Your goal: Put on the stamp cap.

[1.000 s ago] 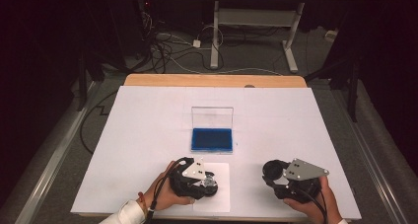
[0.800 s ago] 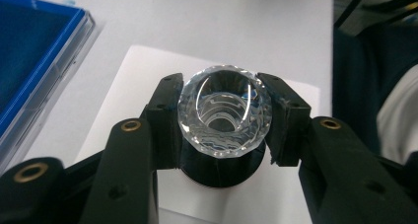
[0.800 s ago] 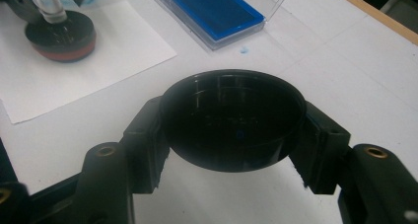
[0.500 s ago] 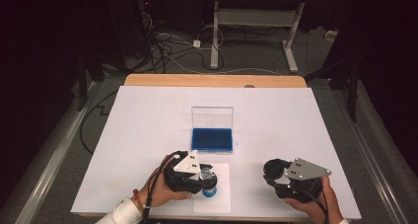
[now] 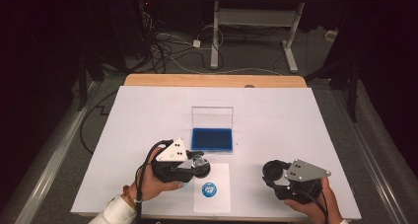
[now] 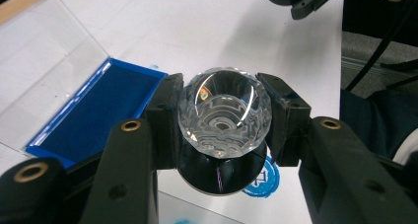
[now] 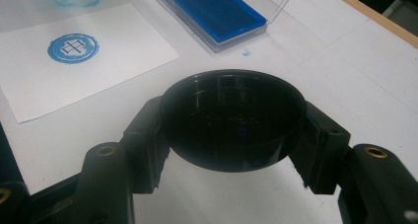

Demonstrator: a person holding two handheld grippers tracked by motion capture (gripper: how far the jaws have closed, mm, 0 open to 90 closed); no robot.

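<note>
Two tools grip — the left tool (image 6: 224, 120) a crystal-topped stamp (image 6: 224, 113), the right tool (image 7: 231, 130) a black cap (image 7: 231, 118) — whose hollow inside the right gripper view reveals.

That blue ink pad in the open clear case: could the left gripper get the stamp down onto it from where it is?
Probably yes. The left gripper grips the crystal-topped stamp just in front of the ink pad; the case's clear lid stands open at the back, and nothing lies between.
</note>
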